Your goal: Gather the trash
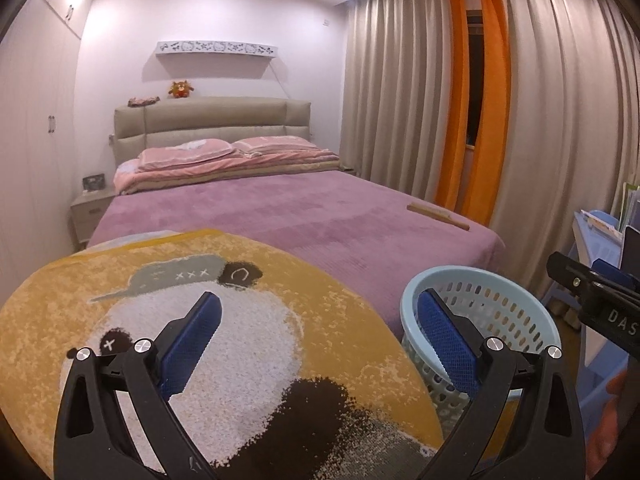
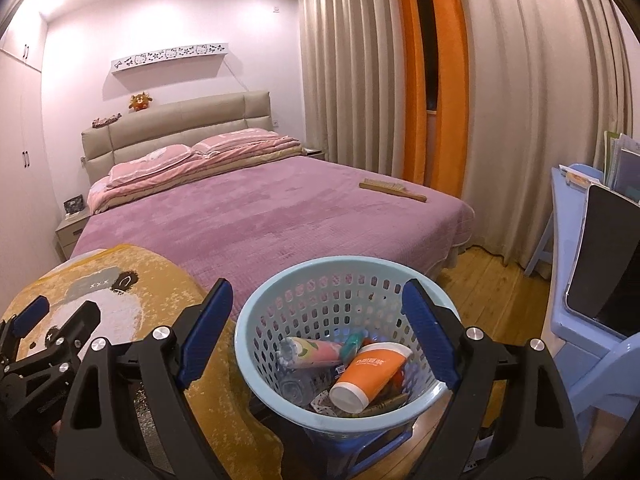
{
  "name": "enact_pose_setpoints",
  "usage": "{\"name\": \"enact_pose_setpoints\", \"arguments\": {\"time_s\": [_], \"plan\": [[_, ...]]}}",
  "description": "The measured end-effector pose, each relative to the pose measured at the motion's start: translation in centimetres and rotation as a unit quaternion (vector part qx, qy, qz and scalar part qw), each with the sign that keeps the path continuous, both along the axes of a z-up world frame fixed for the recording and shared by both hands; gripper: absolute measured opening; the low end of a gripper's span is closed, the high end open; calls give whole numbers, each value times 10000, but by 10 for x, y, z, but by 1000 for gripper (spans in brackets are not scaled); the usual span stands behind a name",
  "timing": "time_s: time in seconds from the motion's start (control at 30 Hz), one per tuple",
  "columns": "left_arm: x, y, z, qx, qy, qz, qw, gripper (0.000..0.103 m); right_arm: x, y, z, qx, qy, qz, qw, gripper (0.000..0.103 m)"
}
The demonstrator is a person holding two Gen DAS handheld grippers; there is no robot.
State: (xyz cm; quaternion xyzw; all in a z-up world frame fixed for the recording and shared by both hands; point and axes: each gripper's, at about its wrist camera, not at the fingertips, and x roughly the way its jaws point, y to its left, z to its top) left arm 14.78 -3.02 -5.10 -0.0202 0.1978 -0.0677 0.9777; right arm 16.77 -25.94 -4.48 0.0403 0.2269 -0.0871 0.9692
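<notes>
Both grippers are held with jaws wide apart, nothing gripped. The right gripper (image 2: 316,316) is framed around the pale blue trash basket (image 2: 256,364), orange tube (image 2: 370,372) already inside. The left gripper (image 1: 318,332) is hung over the panda rug (image 1: 240,360), where no trash can be seen between the jaws; the rug is best scanned next.

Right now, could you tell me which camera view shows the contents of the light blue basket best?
The right wrist view: it looks down into the basket, showing an orange tube and a pink tube among other trash. The left wrist view shows only the basket's rim and perforated wall, partly behind a finger of the left gripper; its contents are hidden.
</notes>
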Motion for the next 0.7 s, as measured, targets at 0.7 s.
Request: {"name": "enact_pose_setpoints", "arguments": {"time_s": [0.7], "plan": [[-3, -4, 1, -8, 62, -171, 9998, 95, 1, 4, 3, -114, -39, -4, 9999, 82]]}}
